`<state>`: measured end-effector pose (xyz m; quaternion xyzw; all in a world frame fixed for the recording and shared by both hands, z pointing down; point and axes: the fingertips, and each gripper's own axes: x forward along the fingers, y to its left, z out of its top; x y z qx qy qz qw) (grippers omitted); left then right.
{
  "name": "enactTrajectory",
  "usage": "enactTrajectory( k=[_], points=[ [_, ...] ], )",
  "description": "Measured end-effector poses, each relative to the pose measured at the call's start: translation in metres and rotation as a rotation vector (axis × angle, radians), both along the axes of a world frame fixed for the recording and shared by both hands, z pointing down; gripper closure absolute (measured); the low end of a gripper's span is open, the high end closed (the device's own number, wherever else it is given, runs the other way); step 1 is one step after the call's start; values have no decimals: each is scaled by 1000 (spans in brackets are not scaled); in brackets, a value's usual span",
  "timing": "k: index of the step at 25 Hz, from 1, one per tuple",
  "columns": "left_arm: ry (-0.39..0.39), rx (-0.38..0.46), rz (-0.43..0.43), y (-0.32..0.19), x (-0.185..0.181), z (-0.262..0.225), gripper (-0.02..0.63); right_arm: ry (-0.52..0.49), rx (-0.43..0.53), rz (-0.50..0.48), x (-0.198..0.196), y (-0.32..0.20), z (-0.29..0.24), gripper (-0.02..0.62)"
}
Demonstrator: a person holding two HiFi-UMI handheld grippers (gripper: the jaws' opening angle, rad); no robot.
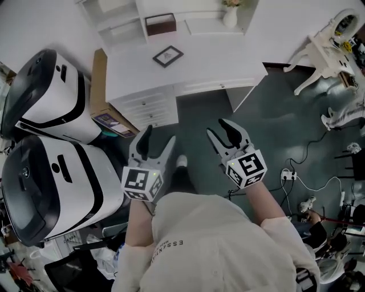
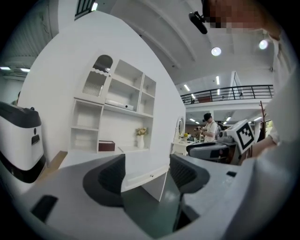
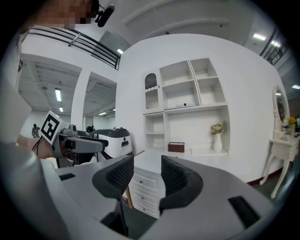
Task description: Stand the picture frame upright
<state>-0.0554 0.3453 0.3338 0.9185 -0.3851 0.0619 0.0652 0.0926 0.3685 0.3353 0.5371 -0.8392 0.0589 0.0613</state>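
Note:
The picture frame (image 1: 167, 56), dark-edged with a pale print, lies flat on the white desk (image 1: 228, 64) in the head view. Both grippers hang in the air over the green floor, well short of the desk. My left gripper (image 1: 158, 140) is open with nothing between its jaws, which the left gripper view confirms as a wide gap (image 2: 147, 176). My right gripper (image 1: 222, 130) is also open and empty (image 3: 146, 176). Both point toward the desk. I cannot make out the frame in either gripper view.
A brown box (image 1: 161, 24) and a white vase with flowers (image 1: 230, 16) stand at the back of the desk under white shelves. Two large white-and-black machines (image 1: 51, 97) stand left, beside a cardboard box (image 1: 100, 85). A white vanity table (image 1: 325, 51) and floor cables (image 1: 288, 175) are right.

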Motion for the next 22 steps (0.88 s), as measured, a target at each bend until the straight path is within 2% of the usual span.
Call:
enactTrajectory(
  k=[4, 8, 13, 19, 22],
  points=[
    [-31, 0, 57, -68, 6, -3, 313, 13, -12, 4, -4, -73, -6, 402],
    [-31, -2, 93, -137, 6, -6, 314, 22, -29, 17, -7, -143, -5, 402],
    [-34, -9, 96, -216, 4, -6, 314, 26, -64, 25, -8, -216, -1, 402],
    [-60, -22, 91, -272, 5, -1, 314, 9, -124, 44, 5, -276, 14, 402],
    [-75, -57, 63, -293, 0, 13, 314, 16, -158, 21, 1, -301, 29, 402]
  ],
)
